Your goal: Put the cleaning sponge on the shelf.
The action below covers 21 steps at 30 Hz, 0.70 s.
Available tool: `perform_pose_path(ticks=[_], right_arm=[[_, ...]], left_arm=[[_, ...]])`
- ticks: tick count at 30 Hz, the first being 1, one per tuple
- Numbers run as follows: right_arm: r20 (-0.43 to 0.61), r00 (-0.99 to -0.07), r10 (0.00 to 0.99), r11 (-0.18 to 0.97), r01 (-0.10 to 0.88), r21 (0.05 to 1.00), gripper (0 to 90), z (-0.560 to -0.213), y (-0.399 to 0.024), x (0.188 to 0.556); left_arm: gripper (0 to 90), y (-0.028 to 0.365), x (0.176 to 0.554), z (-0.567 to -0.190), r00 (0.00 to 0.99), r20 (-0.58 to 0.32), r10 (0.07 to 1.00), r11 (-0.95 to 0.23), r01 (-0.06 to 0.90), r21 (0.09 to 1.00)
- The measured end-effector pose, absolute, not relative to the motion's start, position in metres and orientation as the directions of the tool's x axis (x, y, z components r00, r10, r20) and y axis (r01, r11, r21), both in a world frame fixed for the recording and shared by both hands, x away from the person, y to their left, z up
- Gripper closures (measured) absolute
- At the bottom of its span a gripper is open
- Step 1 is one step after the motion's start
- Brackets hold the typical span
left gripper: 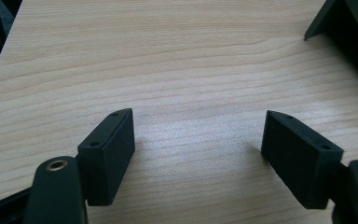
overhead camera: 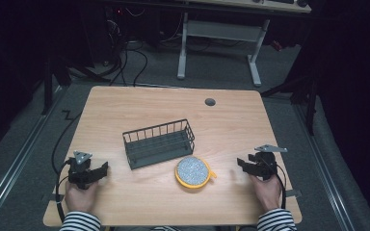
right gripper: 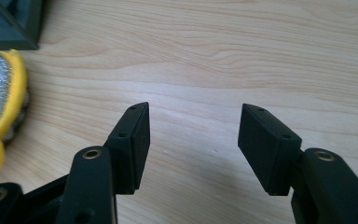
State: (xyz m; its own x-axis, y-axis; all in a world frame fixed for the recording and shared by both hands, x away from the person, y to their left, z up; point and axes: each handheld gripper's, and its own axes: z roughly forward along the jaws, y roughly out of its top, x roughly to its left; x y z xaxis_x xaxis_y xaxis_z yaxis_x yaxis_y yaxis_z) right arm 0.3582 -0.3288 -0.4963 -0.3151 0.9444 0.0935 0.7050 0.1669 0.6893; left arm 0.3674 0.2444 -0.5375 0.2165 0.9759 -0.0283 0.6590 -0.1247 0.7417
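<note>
So the round scrubber pad (overhead camera: 192, 171), silver glitter top with a yellow rim and a little yellow loop, is laid flat on the worktop (overhead camera: 231, 120) near the front edge, just beside the near right corner of the dark wire basket (overhead camera: 159, 143). Whether pad and basket are actually touching can't be told from the high view, they're close at least.

Both grippers are parked low near the front corners. The left gripper (overhead camera: 96, 172) is seen with its jaws spread wide and nothing but bare wood between them in the left gripper view; only a corner of the basket is caught at the far right there. The right gripper (overhead camera: 243, 165) is also held with jaws spread apart and empty, pointed in toward the middle of the worktop.

The bit that matters: the pad is found to the left of the right gripper, and in the right gripper view its yellow edge (right gripper: 0, 116) is already caught at the left border, off the line of the jaws. The right hand is judged the nearer one, though not by a lot. No long axis to worry about since it's round, so only a swing to the left and a reach is probably needed, with the loop side faced toward that gripper
</note>
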Motion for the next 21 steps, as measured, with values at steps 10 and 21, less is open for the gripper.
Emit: perform_pose_path(ticks=[10,21], right_arm=[[0.082,-0.446,0.891,0.277,0.678,0.681,43.2,-0.485,-0.299,0.363],[0.061,-0.565,0.823,0.387,0.635,0.668,48.7,-0.477,-0.259,0.366]], left_arm=[[26.1,0.245,0.367,-0.537,0.217,-0.035,0.976,-0.12,0.66,0.742],[26.9,0.246,0.367,-0.537,0.217,-0.042,0.975,-0.115,0.661,0.741]])
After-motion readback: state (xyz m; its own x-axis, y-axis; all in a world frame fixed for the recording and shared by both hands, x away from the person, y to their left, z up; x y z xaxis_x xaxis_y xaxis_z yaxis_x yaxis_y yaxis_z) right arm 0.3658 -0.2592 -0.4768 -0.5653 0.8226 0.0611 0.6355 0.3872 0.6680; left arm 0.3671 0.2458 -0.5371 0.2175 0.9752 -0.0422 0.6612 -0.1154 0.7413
